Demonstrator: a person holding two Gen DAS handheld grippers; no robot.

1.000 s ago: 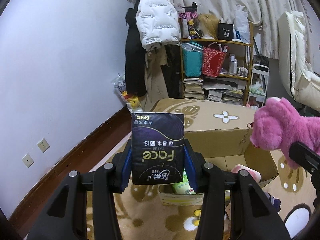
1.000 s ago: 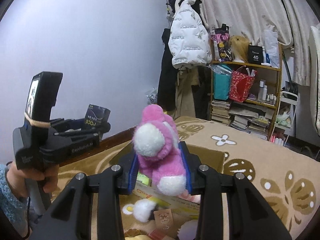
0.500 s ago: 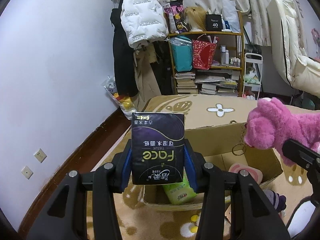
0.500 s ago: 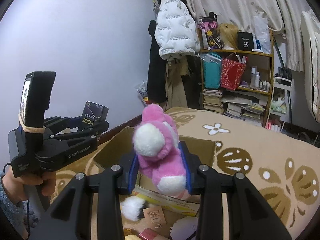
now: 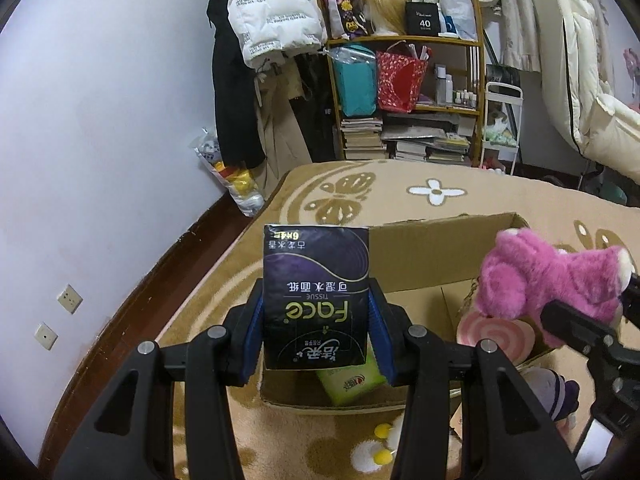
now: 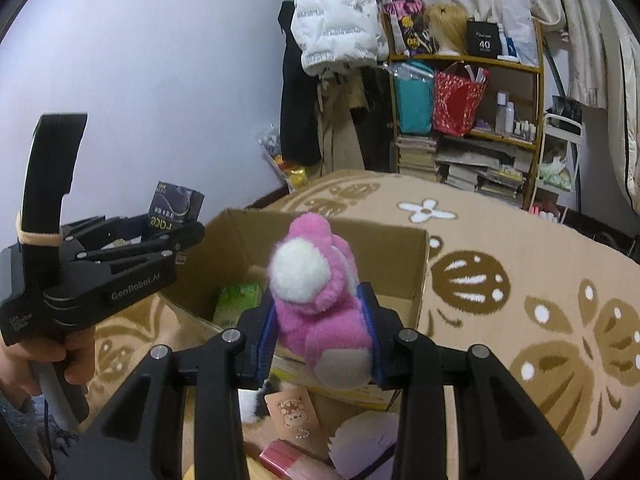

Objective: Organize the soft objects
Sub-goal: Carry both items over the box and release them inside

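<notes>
Left tool: closed on the dark tissue pack, held upright above the near left corner of the cardboard box.
Right tool: closed on the pink plush toy, held over the box's open top.
Box contents: a green tissue pack and a pink swirl cushion are seen inside.
Risk, tissue pack: if released here, it could be caught on the near wall and tipped onto the rug.
Risk, plush toy: a soft body is squeezed, so slipping is possible.
Risk, tools: a bump is likely, both being crowded over one box.
Hand pose: both tools are angled downward toward the box; the left handle is gripped by a hand.
</notes>
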